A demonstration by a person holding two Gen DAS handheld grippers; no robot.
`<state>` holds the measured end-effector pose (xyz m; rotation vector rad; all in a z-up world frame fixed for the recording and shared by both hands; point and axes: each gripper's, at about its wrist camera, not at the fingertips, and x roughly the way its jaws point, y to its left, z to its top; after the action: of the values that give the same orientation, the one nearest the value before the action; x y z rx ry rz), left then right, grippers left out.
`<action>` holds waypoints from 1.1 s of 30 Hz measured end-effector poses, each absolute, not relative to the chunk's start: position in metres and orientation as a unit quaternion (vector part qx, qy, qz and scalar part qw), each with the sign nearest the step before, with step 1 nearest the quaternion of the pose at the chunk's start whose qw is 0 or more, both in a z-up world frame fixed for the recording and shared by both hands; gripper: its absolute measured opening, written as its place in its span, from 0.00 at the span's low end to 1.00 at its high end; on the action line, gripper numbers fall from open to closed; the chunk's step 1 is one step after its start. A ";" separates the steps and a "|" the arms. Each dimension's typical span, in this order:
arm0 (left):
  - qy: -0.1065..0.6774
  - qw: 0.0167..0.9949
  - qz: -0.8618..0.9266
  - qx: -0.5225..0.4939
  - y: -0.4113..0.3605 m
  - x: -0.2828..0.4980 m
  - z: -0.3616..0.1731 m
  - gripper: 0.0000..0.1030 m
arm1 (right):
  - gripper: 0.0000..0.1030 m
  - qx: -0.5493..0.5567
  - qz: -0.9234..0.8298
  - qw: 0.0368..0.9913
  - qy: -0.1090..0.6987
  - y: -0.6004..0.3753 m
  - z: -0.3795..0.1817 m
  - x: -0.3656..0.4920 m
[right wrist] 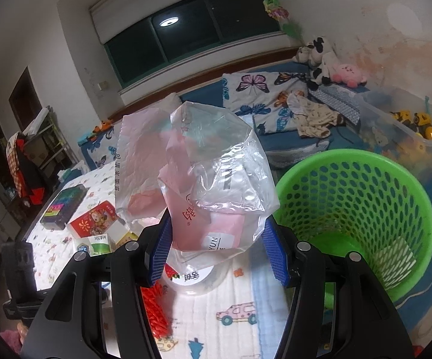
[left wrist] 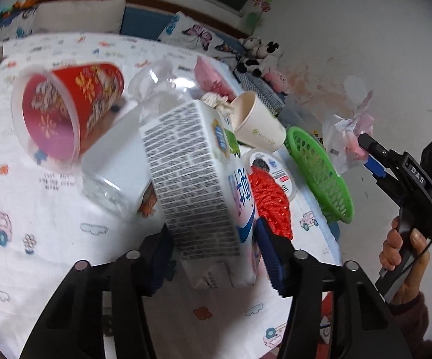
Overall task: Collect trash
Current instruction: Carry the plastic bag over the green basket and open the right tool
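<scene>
Left tool (left wrist: 213, 248) pinches milk carton (left wrist: 198, 179): white, tilted, dense black print on one face, blue lettering on other, held above bed (left wrist: 36, 224), left of green basket (left wrist: 320, 173). Right tool (right wrist: 216, 248) pinches crinkled clear-and-pink plastic bag (right wrist: 204, 173), lifted just left of green basket (right wrist: 356, 209).

The milk carton (left wrist: 198, 179) hides the left tool's (left wrist: 213, 257) left finger pad.
</scene>
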<state>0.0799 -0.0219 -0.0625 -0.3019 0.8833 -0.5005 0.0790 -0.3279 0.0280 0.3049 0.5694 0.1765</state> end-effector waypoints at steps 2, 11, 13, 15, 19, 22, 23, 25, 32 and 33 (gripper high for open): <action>0.410 0.871 -0.236 -0.131 -0.022 0.077 -0.056 0.43 | 0.55 0.150 0.081 0.945 0.277 -0.332 0.029 0.078; 0.377 0.889 -0.241 -0.102 -0.015 0.069 -0.022 0.42 | 0.55 0.150 0.041 0.949 0.275 -0.363 0.029 0.077; 0.365 0.893 -0.244 -0.096 -0.017 0.067 -0.012 0.42 | 0.55 0.152 0.026 0.948 0.277 -0.374 0.028 0.078; 0.353 0.896 -0.254 -0.092 -0.020 0.070 0.000 0.42 | 0.55 0.147 0.010 0.948 0.282 -0.383 0.025 0.081; 0.339 0.896 -0.276 -0.077 -0.038 0.081 0.020 0.42 | 0.55 0.142 -0.016 0.944 0.297 -0.399 0.016 0.087; 0.337 0.891 -0.297 -0.068 -0.059 0.092 0.028 0.42 | 0.57 0.139 -0.031 0.940 0.309 -0.409 0.006 0.090; 0.335 0.890 -0.303 -0.062 -0.069 0.097 0.031 0.42 | 0.58 0.140 -0.034 0.939 0.312 -0.413 0.003 0.091; 0.333 0.889 -0.310 -0.050 -0.084 0.102 0.034 0.42 | 0.59 0.141 -0.041 0.936 0.321 -0.421 -0.005 0.092; 0.334 0.875 -0.350 -0.021 -0.143 0.127 0.040 0.42 | 0.71 0.151 -0.063 0.929 0.332 -0.445 -0.023 0.093; 0.337 0.872 -0.355 -0.018 -0.153 0.134 0.040 0.42 | 0.72 0.155 -0.063 0.928 0.334 -0.448 -0.025 0.091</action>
<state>0.1336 -0.1533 0.0404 -0.0387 0.7048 -0.7410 0.0914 -0.4483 -0.0253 0.3167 0.6841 -0.1283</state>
